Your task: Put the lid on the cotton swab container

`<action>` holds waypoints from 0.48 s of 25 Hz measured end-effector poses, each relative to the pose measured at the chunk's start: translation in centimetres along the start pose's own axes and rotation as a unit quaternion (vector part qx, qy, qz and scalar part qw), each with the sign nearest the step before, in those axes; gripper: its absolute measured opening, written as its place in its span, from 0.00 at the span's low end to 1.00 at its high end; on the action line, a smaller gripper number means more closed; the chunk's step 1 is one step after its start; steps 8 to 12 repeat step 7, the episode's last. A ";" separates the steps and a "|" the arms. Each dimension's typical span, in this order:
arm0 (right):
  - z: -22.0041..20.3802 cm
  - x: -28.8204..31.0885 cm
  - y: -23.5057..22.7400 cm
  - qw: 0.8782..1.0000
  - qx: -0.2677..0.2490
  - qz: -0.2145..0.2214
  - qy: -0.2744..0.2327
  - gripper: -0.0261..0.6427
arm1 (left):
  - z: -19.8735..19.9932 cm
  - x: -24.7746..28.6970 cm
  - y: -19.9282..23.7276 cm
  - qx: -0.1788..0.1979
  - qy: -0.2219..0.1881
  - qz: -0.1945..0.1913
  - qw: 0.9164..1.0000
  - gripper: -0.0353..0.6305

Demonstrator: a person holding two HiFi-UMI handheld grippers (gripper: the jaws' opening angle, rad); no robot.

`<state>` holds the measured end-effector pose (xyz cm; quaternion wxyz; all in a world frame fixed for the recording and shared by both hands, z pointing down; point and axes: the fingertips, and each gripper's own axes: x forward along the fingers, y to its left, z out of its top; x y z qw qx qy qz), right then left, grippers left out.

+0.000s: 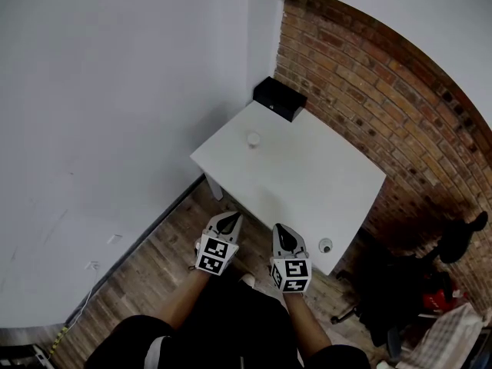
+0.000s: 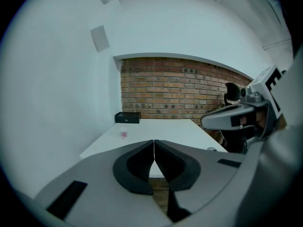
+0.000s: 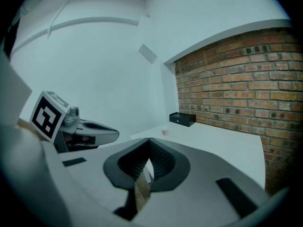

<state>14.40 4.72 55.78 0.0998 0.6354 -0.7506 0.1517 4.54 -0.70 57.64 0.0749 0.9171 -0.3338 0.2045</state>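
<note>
Brickwork [image 1: 384, 106] and smooth white wall [image 1: 115, 91] met behind a square white bench [image 1: 307, 183] on plank flooring [image 1: 154, 260], a black box [image 1: 280, 98] at its far corner. The small pale cotton swab container [image 1: 253, 138] stood upright near that box, its round lid [image 1: 326, 245] well apart at the near edge. Left tongs [image 1: 233, 217] and right tongs [image 1: 279, 229] were both clenched, empty.

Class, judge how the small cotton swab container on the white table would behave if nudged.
The cotton swab container looks small, so probably light, sliding easily on the smooth white table. Standing upright, it may tip if pushed high; looking round, it might roll.
</note>
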 end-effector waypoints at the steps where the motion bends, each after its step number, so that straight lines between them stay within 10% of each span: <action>1: 0.0 -0.1 0.0 1.000 -0.001 0.001 -0.001 0.07 | 0.0 -0.1 -0.1 0.000 -0.001 0.001 1.000 0.08; 12: -0.2 -1.0 0.6 1.000 -0.003 0.005 -0.001 0.07 | 0.0 -0.7 -0.8 0.003 -0.004 0.003 1.000 0.08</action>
